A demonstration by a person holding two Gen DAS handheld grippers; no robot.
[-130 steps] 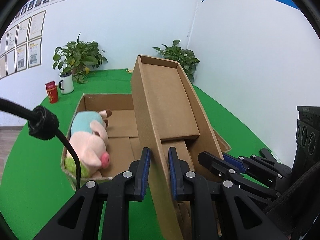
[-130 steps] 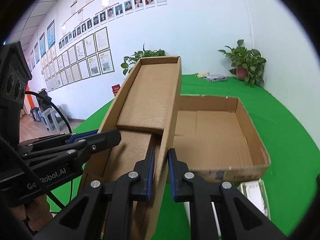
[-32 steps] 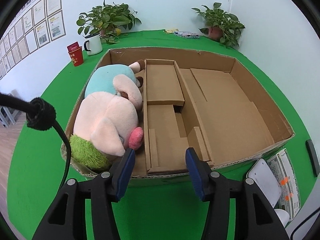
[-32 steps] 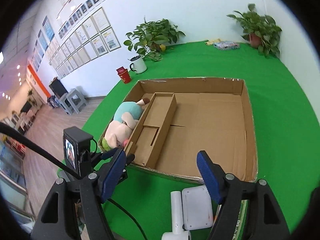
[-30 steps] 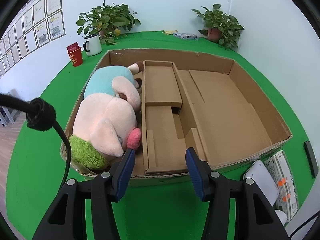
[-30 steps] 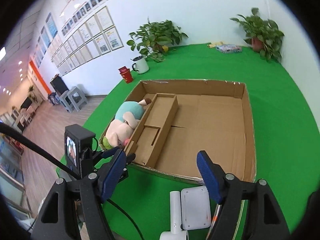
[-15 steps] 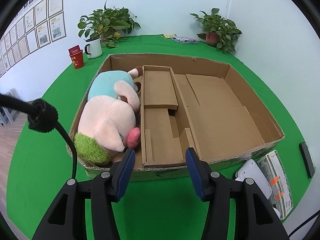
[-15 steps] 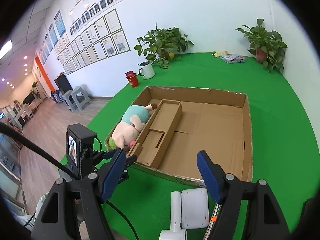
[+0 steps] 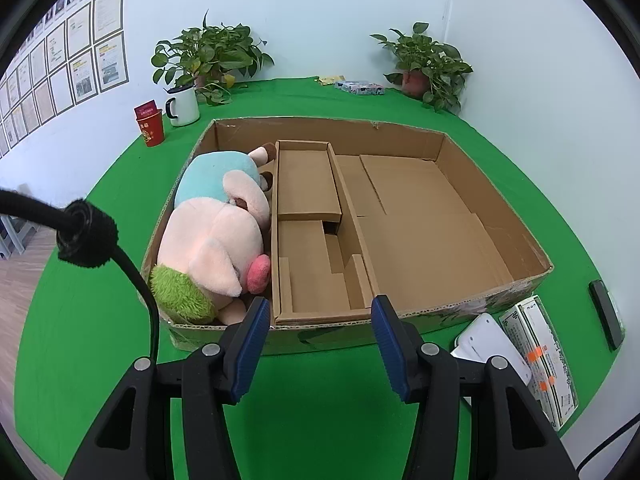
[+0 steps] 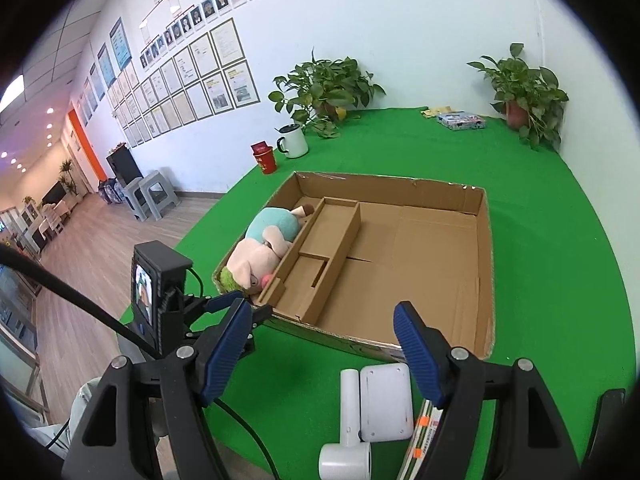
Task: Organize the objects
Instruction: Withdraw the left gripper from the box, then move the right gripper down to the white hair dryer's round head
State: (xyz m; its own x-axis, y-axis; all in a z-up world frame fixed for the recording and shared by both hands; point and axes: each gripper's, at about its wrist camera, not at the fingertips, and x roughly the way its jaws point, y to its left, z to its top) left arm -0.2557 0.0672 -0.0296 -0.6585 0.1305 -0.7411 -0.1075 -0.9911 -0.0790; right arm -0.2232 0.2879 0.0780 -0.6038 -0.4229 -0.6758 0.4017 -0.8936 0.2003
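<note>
**Divider in, grippers idle above the sorting box**

Green felt covers the table (image 9: pixel 100 320) where a shallow cardboard box (image 9: pixel 496 284) fills mid-frame. A plush pig (image 9: pixel 212 240) lies wedged along its left wall, pinned by the cardboard divider tray (image 9: pixel 308 240), apparently to reserve the bare right half. Left gripper (image 9: pixel 318 344) and right gripper (image 10: pixel 324 356) hover at lower frame, jaws apart, empty. A white hair dryer (image 10: pixel 348 420) waits nearby.

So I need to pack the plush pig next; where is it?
The plush pig lies in the cardboard box, left view, in the left strip between the box's left wall and the cardboard insert tray.
</note>
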